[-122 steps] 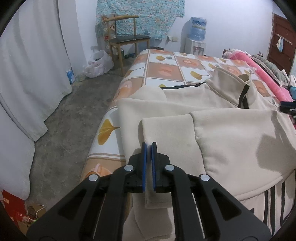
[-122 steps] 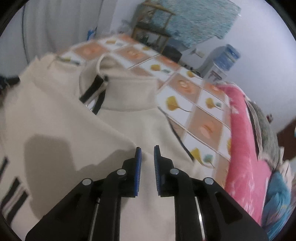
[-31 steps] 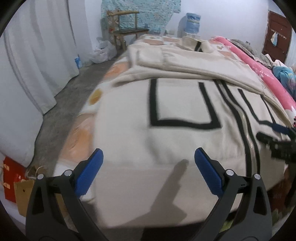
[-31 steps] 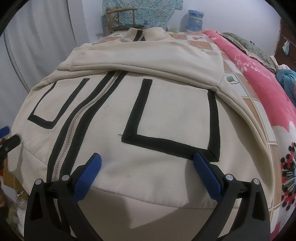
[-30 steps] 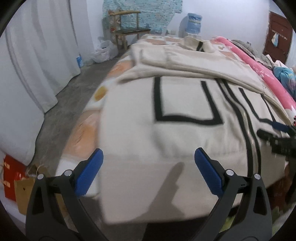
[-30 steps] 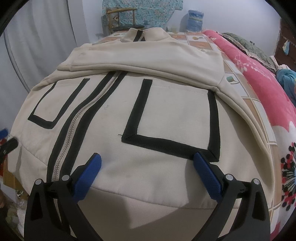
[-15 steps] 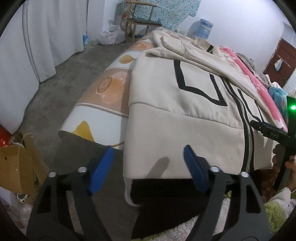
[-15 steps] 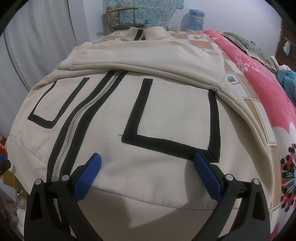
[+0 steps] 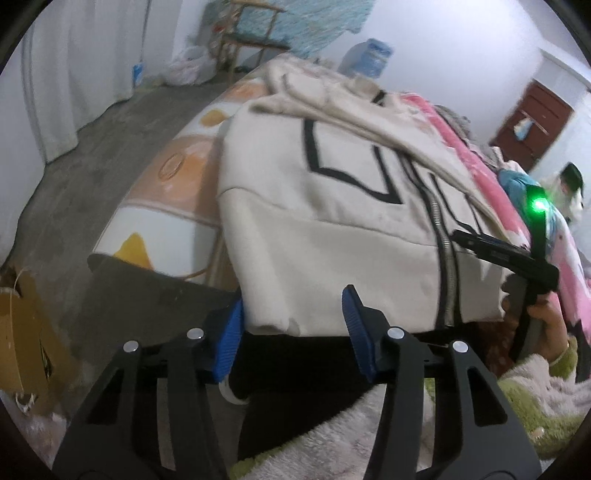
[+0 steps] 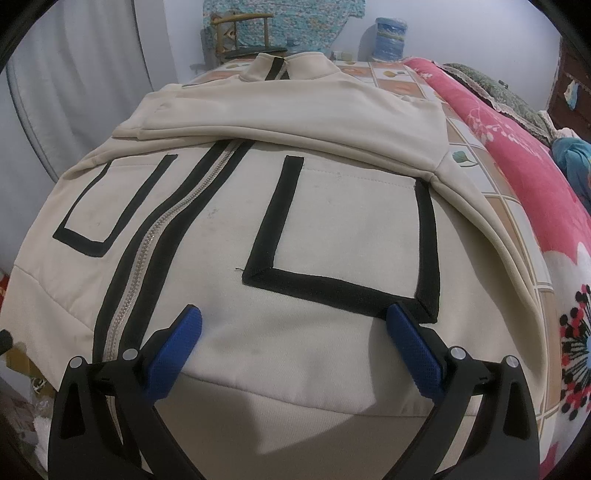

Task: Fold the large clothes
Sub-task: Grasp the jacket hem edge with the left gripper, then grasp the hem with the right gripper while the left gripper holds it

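A large cream zip jacket (image 10: 332, 236) with black trim and a silver zipper lies on the bed, sleeves folded across its chest, hem hanging over the near edge. In the left wrist view the jacket (image 9: 332, 236) shows its left hem corner between the blue pads of my left gripper (image 9: 293, 325), which is open around that corner. My right gripper (image 10: 293, 347) is open, pads spread wide over the hem to the right of the zipper. The right gripper also shows in the left wrist view (image 9: 506, 254), over the hem by the zipper.
The bed sheet (image 9: 177, 177) has an orange and white tile print. A pink blanket (image 10: 509, 147) lies along the right side. A cardboard box (image 9: 22, 332) sits on the concrete floor at left. A wooden chair (image 10: 240, 33) and water bottle (image 10: 389, 37) stand behind the bed.
My left gripper has dropped to the hem's left corner and its pads have narrowed around it. The right gripper has stayed open over the hem.
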Tool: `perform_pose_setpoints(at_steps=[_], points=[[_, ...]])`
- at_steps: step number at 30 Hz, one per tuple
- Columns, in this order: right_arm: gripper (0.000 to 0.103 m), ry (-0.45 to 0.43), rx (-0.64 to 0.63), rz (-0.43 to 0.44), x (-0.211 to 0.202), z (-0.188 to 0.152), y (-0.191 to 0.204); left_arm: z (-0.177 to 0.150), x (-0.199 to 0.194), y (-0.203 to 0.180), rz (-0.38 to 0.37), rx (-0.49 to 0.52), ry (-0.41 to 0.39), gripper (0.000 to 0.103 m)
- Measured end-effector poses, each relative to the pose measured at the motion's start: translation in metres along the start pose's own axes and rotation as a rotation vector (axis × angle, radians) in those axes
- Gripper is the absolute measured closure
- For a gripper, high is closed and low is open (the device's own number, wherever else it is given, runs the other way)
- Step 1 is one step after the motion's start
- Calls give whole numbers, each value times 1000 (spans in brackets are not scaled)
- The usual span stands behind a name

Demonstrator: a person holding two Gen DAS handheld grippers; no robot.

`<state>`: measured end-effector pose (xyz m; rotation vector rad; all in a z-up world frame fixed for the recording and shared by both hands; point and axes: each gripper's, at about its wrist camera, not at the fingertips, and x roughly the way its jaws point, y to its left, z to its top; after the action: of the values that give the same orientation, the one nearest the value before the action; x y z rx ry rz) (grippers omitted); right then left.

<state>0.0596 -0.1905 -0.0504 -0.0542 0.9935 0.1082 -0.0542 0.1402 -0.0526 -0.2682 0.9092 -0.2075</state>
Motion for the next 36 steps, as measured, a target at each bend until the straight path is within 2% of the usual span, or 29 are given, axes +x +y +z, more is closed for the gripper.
perform_pose_setpoints(at_steps=[7, 12, 16, 19, 23, 26, 27, 29, 36], points=[[6, 3, 1, -3, 1, 0, 0, 9, 15, -1, 37, -16, 1, 54], [6, 2, 1, -3, 1, 0, 0, 14, 28, 7, 136, -45, 40, 64], [6, 0, 1, -3, 1, 0, 1, 13, 27, 17, 133, -93, 44, 73], [6, -1, 1, -3, 1, 0, 1, 13, 27, 18, 134, -92, 46, 73], [6, -4, 0, -3, 1, 0, 1, 12, 35, 16, 161, -79, 93, 73], [6, -3, 1, -3, 1, 0, 1, 13, 35, 9, 193, -49, 96, 73], [6, -4, 0, -3, 1, 0, 1, 14, 35, 7, 202, -39, 94, 74], [6, -6, 0, -3, 1, -1, 1, 14, 34, 2, 245, -5, 93, 82], [6, -21, -5, 0, 0, -2, 2, 13, 30, -16, 348, 102, 80, 88]])
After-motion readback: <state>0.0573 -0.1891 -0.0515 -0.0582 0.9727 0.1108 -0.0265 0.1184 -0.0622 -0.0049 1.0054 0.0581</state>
